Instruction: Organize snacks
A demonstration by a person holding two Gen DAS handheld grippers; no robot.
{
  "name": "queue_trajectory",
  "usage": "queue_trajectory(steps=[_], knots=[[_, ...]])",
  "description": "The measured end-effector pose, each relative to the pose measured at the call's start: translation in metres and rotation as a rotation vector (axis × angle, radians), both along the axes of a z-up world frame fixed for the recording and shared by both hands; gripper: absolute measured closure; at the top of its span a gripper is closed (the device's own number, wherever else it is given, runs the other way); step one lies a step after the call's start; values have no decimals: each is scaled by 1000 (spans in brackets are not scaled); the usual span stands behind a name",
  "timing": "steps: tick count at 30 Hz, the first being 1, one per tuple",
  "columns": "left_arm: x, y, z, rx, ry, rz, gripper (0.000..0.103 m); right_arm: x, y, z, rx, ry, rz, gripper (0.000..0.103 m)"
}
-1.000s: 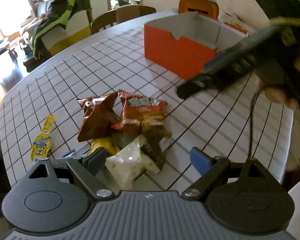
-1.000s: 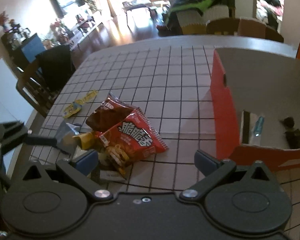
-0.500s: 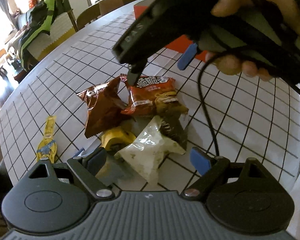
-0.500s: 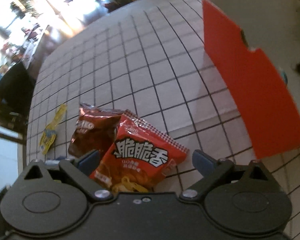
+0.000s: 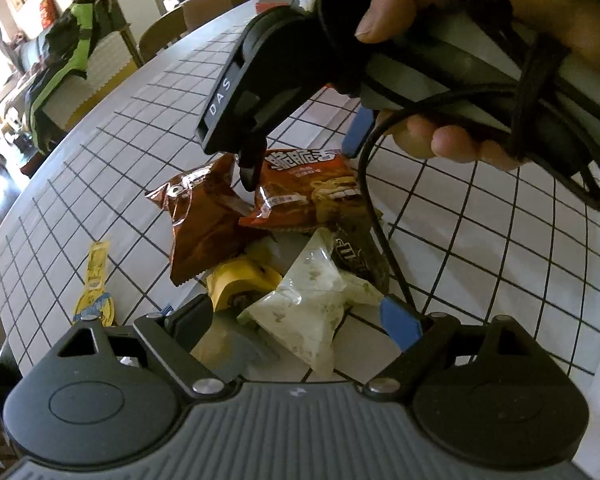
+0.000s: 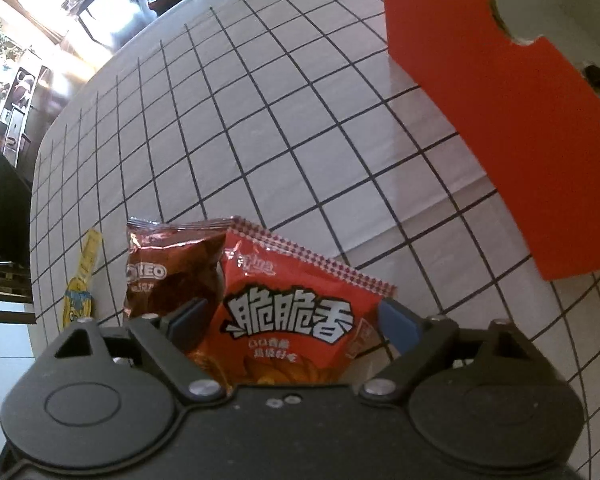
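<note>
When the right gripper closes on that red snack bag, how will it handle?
The red snack bag looks puffy, so it is probably light and will crumple between the open right gripper fingers. Its glossy film may slip. It overlaps the brown Oreo bag, which could shift.

- Left wrist view: low over the checked table [image 5: 480, 216], close behind the snack pile [image 5: 300, 248], facing along its own fingers towards the chairs [image 5: 204, 20] at the far edge.
- Right wrist view: closer still, looking down over the red packet [image 6: 292, 312], the orange box [image 6: 500, 128] to the right.
- Shared: red packet [image 5: 300, 184], Oreo bag [image 5: 204, 216], yellow sachet [image 5: 94, 280].
</note>
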State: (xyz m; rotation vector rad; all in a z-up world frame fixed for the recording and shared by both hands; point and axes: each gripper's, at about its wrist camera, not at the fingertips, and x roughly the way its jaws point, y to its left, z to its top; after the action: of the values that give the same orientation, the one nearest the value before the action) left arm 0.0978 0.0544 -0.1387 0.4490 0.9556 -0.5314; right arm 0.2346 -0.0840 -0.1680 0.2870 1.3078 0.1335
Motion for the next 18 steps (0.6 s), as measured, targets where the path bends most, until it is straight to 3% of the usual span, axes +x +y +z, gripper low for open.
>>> queue_trajectory(steps=[6,9,13,15,18], knots=[[4,-1,-1,-1,3,-22,12,-4,2,4,-37,4,90,25],[4,-5,-2,11,-10,-39,20,-10,2,6,-45,-27,142,28],[5,-13,-5,19,-5,-71,25,-16,-4,9,-29,-63,191,31],[5,-16,-8,26,3,-90,26,-18,-9,11,-9,-77,213,40],[6,-21,-14,43,17,-102,26,-21,-16,12,13,-84,246,40]])
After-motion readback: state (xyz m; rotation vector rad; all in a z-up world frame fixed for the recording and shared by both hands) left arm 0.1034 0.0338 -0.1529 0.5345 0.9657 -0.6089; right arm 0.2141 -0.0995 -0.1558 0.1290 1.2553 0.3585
